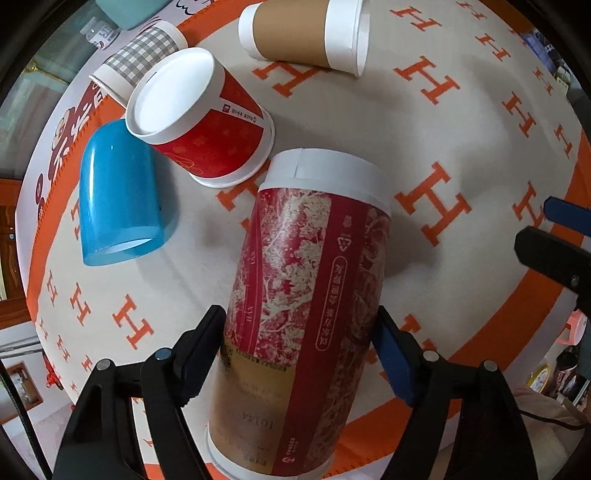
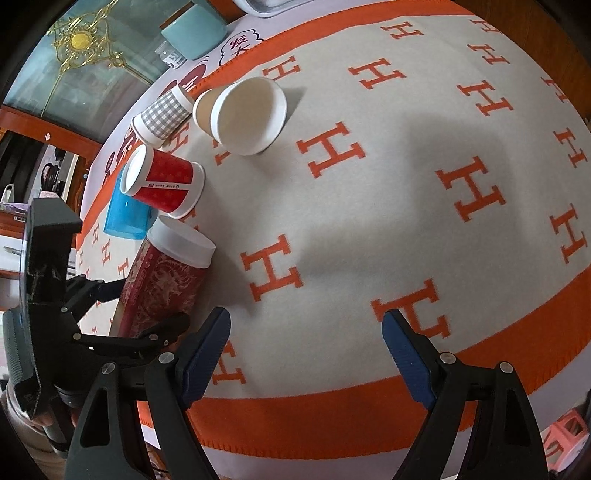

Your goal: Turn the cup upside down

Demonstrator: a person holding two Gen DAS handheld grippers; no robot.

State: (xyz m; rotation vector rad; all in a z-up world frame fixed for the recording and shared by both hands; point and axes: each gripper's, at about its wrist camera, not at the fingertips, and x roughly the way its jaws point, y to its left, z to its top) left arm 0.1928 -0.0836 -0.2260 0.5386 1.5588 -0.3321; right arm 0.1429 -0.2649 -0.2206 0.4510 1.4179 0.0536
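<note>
Clamping the tall cup (image 1: 306, 306), left claw (image 1: 301, 332) angles downward.

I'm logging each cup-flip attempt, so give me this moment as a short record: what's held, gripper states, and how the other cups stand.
held cup: tall red patterned paper cup, white base end pointing away from the camera
left gripper: shut on the tall cup's sides
right gripper: open, holding nothing, above the blanket
already upside down: blue plastic cup, red paper cup, grey checked cup
lying on its side: brown-sleeved paper cup
surface: cream blanket with orange H pattern
</note>
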